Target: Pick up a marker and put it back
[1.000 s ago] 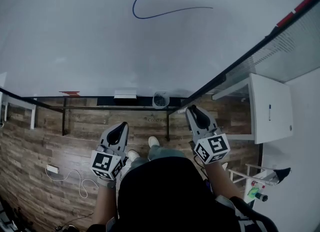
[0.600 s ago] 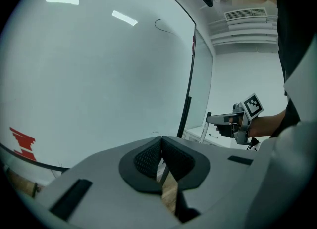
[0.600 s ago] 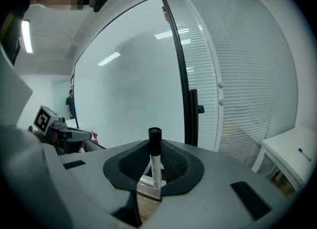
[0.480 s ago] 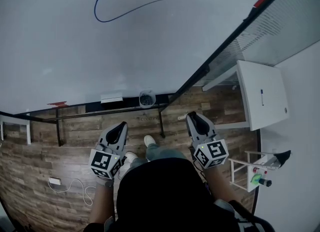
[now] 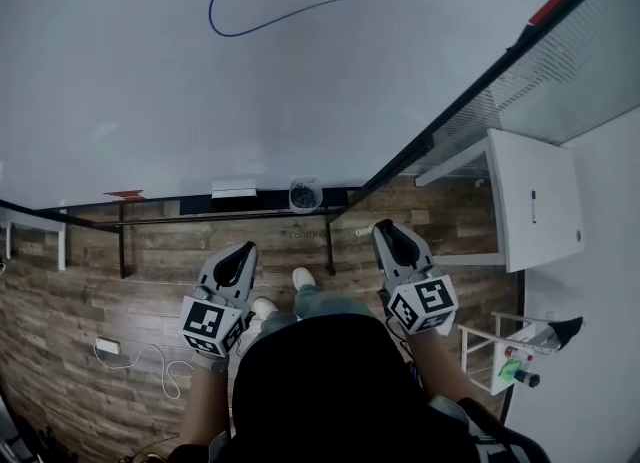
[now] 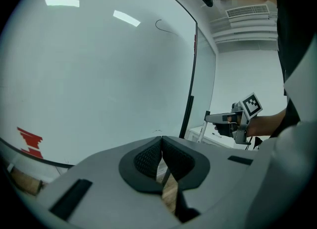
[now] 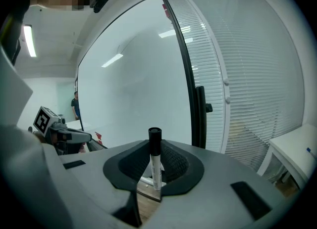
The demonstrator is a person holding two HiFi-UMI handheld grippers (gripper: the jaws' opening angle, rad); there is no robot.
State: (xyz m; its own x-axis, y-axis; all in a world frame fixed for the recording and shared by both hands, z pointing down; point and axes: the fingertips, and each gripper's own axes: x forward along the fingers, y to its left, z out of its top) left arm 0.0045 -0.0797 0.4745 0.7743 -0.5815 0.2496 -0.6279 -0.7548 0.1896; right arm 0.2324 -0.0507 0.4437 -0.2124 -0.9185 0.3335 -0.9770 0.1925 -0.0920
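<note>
Marker, white-barrelled with its black cap uppermost, stands upright in the right gripper, whose claw pinches it around the barrel. The left gripper has its claw pressed together on nothing and hangs idle alongside. Both are held low in front of the whiteboard, which carries a curved blue line, so the step in hand looks like the put-back. A small cup sits on the board's ledge, well ahead and roughly between the two grippers, and is probably where the marker belongs. To do this well, carry the marker upright until its lower end is over the cup's mouth. Lower it inside without knocking the rim, and only then spread the claw. The cup looks light, so a sideways nudge could tip it.
</note>
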